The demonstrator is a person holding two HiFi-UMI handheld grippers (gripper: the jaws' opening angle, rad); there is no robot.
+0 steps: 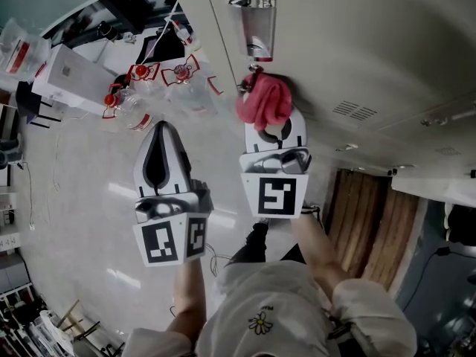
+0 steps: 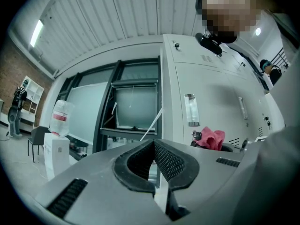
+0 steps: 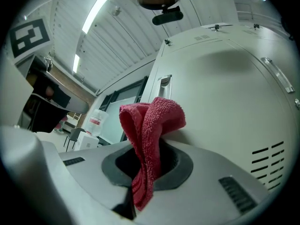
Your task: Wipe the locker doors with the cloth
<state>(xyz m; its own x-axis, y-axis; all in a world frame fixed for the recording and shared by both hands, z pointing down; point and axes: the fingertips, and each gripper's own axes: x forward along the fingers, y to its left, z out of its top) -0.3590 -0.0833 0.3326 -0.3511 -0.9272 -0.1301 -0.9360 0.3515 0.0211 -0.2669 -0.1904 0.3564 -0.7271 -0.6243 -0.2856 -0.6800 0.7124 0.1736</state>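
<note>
The left gripper (image 2: 153, 144) has its jaws closed together with nothing between them. The right gripper (image 3: 149, 149) clamps the red cloth (image 3: 152, 118), and the cloth's bunched end touches the grey locker door (image 3: 225, 93) near a clear label pocket (image 1: 253, 24). Farther off, clear red-capped water jugs (image 1: 130, 108) are grouped together; their fill level cannot be made out.

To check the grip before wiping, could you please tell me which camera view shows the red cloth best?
The right gripper view: the red cloth fills the centre, clamped in the jaws of the right hand-held gripper. The head view shows the cloth bunched from above; the left gripper view shows only a small, distant patch.
</note>
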